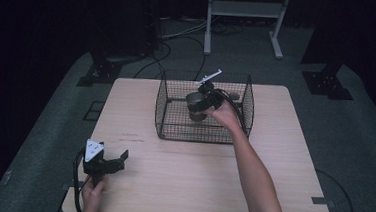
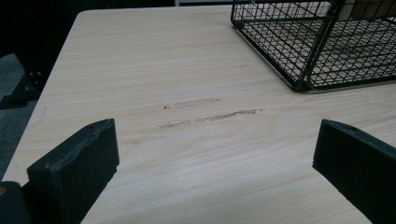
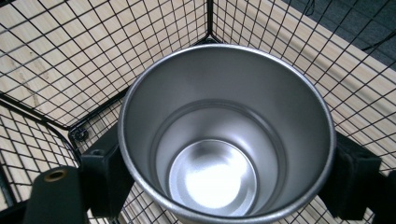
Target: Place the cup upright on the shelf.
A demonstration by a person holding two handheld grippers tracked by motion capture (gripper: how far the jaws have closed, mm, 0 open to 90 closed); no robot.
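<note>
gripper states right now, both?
Left gripper: open, holding nothing, over the table.
Right gripper: closed on the metal cup, inside the wire basket.

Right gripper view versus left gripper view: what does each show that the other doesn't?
Right gripper view alone: an empty steel cup seen from above, clamped between the right gripper jaws inside the wire basket. Left gripper view alone: the left gripper jaws wide apart over bare wooden table with faint scuff marks. Both share: the black wire basket and light wood tabletop.
</note>
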